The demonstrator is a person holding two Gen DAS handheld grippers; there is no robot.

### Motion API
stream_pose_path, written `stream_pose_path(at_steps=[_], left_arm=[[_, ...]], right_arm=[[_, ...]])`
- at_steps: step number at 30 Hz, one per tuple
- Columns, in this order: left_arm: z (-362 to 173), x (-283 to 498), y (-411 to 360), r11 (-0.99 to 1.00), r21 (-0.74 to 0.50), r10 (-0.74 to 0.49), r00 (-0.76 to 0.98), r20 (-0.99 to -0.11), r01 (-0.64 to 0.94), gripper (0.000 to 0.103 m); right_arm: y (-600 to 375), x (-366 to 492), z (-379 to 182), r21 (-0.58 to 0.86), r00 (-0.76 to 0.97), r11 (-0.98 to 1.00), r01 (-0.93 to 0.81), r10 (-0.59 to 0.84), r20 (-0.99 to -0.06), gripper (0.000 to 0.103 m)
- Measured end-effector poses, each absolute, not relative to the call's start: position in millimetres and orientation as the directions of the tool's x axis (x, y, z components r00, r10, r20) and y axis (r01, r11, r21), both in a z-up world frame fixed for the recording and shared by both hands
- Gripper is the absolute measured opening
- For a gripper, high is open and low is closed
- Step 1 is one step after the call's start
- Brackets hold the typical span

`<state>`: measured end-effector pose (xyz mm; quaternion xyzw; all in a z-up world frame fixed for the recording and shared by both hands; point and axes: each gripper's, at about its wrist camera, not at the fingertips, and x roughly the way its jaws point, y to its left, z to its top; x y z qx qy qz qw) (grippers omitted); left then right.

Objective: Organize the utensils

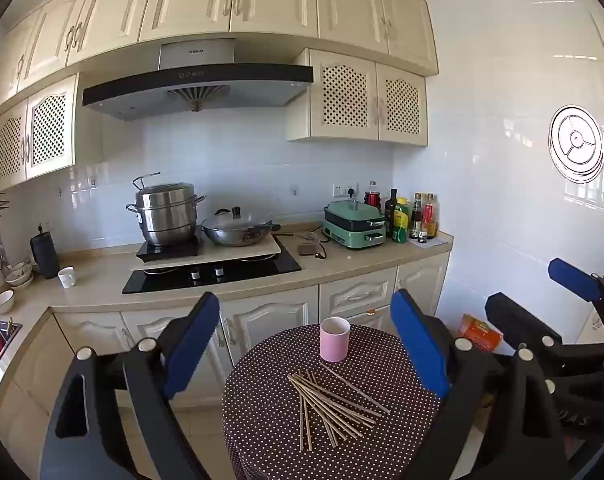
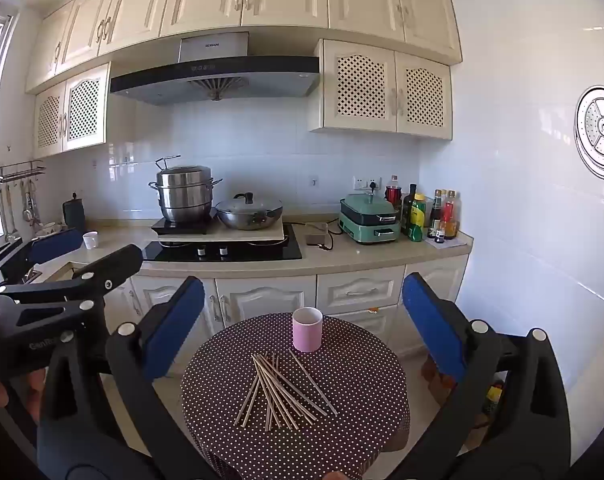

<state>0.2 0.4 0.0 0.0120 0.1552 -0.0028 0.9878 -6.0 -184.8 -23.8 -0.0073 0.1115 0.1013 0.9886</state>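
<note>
Holding Both Grabbers Wide Over the Sticks

Holding a grabber in each hand, I look down at a small round table [image 1: 261,420] with a brown dotted cloth on it. My left grabber [image 1: 306,354] has its two blue pads spread far apart, and nothing is between them. My right grabber [image 2: 304,326] is wide open too, and it holds nothing. Both hang in the air above the near side of the table and touch nothing on it.

A bunch of thin chopsticks [image 1: 330,404] lies flat in the middle of the cloth. They cross over each other in a messy fan. A pink cup [image 1: 335,339] stands up straight just behind them, near the far edge of the table. The cup and the sticks do not touch.

From the left camera I see my right grabber off to the right side. From the right camera I see my left grabber off to the left side.

Behind the table is a kitchen counter [image 2: 342,258]. A big silver pot [image 2: 186,193] and a wok [image 2: 249,212] with a lid sit on the stove. A green cooker [image 2: 368,218] and some bottles [image 2: 430,216] stand farther right.
</note>
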Motion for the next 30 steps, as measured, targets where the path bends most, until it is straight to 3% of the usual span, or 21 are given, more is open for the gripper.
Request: stream_pose_path(at_steps=[30], left_arm=[[8,-10,-2,1.000,0.028,-0.004,0.960,-0.279,0.013,0.086]], right_arm=[[-181,-16,-22,0.006,0.959,0.980,-0.198,0.195,-0.205,0.097]])
